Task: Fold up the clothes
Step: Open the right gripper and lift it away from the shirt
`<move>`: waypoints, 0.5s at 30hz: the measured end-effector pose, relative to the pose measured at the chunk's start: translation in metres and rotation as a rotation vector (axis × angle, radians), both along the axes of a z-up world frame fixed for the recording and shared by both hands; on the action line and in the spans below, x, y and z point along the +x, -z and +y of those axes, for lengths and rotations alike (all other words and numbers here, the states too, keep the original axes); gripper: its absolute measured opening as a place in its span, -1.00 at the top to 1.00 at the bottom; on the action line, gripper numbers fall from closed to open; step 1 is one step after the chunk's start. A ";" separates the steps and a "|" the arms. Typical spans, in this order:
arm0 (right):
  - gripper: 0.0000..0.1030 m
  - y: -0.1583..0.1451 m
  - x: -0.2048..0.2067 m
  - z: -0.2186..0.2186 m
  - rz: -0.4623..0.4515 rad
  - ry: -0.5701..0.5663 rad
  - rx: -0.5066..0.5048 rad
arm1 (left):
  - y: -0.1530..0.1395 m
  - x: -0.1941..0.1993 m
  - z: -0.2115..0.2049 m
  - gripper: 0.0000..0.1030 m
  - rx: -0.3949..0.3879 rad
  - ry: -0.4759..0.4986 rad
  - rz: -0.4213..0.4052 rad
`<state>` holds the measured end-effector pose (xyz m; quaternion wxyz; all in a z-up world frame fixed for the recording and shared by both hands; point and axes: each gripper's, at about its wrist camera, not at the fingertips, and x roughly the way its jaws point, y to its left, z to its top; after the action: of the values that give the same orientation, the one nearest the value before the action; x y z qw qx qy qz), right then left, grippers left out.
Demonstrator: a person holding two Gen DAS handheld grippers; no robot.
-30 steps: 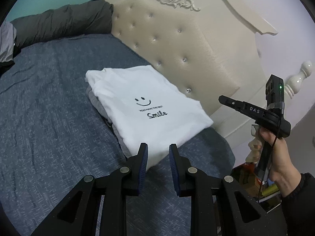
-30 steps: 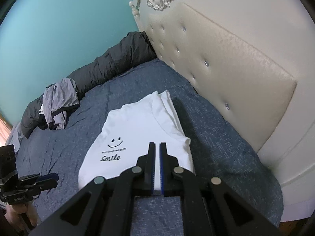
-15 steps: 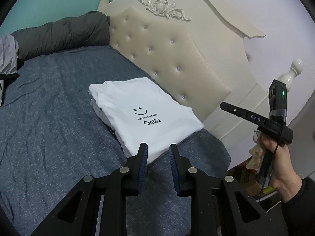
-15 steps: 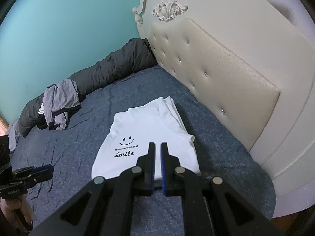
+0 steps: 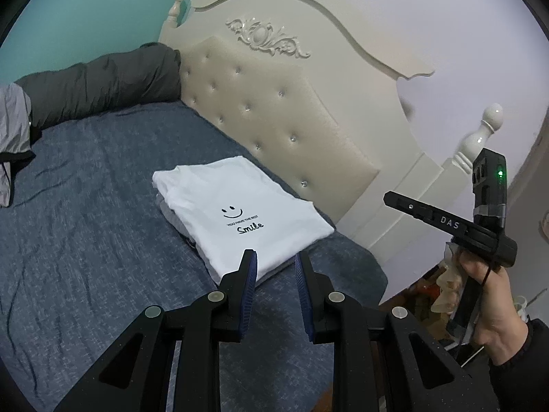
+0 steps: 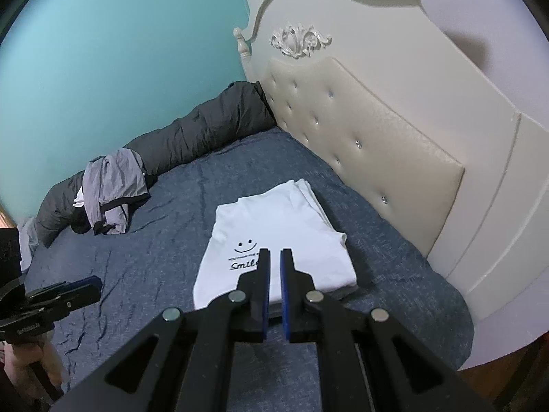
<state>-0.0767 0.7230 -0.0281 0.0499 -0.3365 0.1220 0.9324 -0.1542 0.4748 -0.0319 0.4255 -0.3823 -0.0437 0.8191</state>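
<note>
I'm pulling both grippers up and back off the folded white T-shirt, now lying alone on the bed; left gripper slightly apart and empty, right gripper nearly together and empty, so this fold looks done.

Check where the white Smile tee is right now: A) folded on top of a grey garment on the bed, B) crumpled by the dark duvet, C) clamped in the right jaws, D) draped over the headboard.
A: the tee lies folded flat on the bed, a grey garment peeking out beneath it, both grippers clear of it.
</note>
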 end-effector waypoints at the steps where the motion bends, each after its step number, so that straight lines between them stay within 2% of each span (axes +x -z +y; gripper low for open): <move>1: 0.90 -0.003 0.003 -0.004 0.002 0.000 0.005 | -0.002 0.002 -0.002 0.51 0.001 0.002 0.002; 5: 0.87 -0.010 0.019 -0.016 0.011 0.007 -0.010 | -0.012 0.013 -0.010 0.51 0.006 0.004 0.016; 8: 0.77 -0.016 0.032 -0.023 0.021 0.016 -0.008 | -0.020 0.021 -0.016 0.50 0.010 0.005 0.028; 12: 0.64 -0.024 0.050 -0.033 0.037 0.025 -0.013 | -0.030 0.034 -0.023 0.29 0.013 0.008 0.041; 15: 0.62 -0.030 0.064 -0.040 0.047 0.033 -0.010 | -0.039 0.045 -0.029 0.28 0.012 0.013 0.057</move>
<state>-0.0124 0.6833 0.0016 0.0607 -0.3126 0.1333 0.9385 -0.1089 0.4458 0.0070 0.4342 -0.3567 -0.0339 0.8265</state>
